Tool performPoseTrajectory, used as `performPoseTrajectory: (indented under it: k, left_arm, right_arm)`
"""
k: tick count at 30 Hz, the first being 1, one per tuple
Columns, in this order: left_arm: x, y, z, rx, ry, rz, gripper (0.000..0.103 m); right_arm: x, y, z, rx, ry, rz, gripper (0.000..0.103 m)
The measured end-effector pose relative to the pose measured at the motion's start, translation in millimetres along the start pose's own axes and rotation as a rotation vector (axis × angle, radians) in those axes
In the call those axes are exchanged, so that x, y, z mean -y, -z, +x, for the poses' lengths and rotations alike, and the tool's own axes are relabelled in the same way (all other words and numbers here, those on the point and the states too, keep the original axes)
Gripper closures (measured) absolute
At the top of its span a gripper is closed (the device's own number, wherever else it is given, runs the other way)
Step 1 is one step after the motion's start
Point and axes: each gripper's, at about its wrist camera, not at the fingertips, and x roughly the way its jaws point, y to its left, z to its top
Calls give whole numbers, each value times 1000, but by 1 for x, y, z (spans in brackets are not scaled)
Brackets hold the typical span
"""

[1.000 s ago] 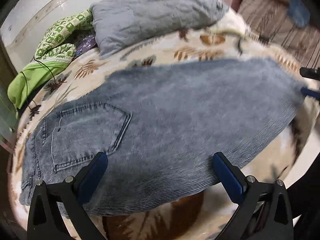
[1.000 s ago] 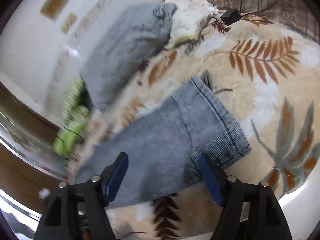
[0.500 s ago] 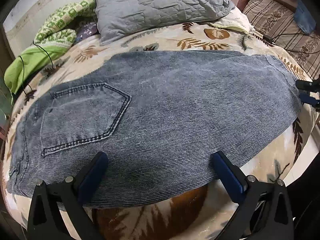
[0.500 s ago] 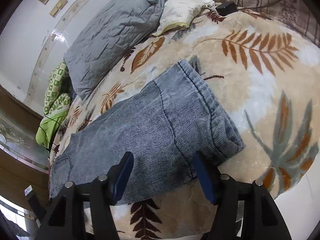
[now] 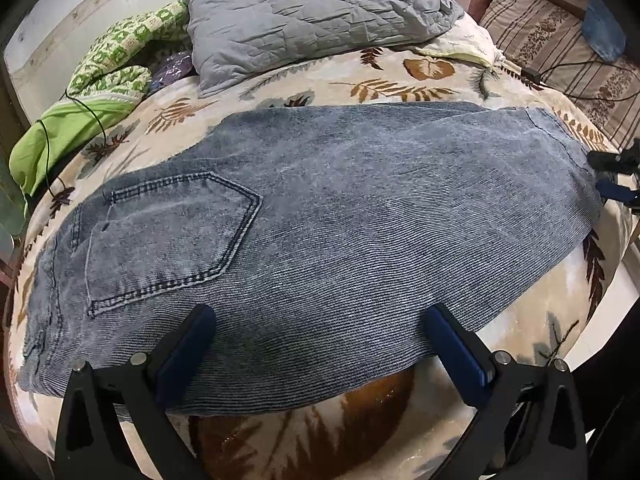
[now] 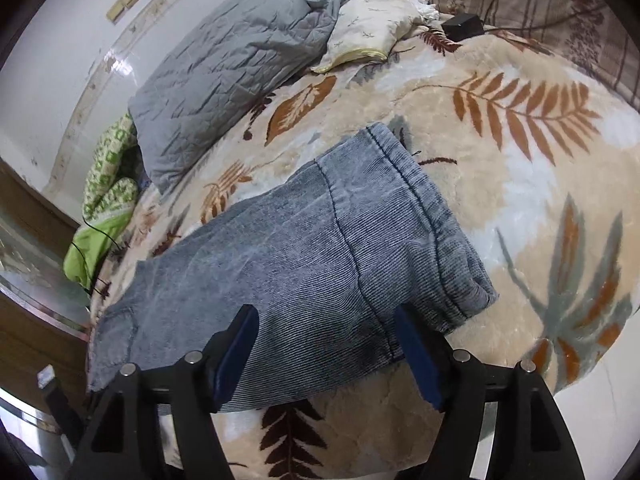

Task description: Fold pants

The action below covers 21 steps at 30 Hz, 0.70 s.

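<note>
From the left wrist we see our left tongs (image 5: pixel 320 344) spread wide over the near edge of the pants (image 5: pixel 328 240), gripping nothing. From the right wrist, our right tongs (image 6: pixel 324 344) are opening above the cuff end; the pants lie flat on the bed (image 6: pixel 520 184).

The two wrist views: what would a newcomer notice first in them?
First, the blue-grey ribbed denim pants lying flat across the beige leaf-patterned fleece blanket, back pocket toward the left. The left gripper and the right gripper both hover open over the near edge. Behind lies a grey quilted pillow.
</note>
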Motion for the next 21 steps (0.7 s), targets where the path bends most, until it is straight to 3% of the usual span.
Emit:
performPoseTrajectory:
  k: [11,15,21]
  left_arm:
    - [5,0,-6,22,-44,39,0]
    - [6,-1,-10,20,-45,31,0]
    - [9,-11,-29,55,23,-7,0]
  right_arm:
    - [30,-8,-42,145,-106,126,29]
    - [38,-7,-50,154,-131,153,29]
    - [49,0,-57,156,-167,207,29]
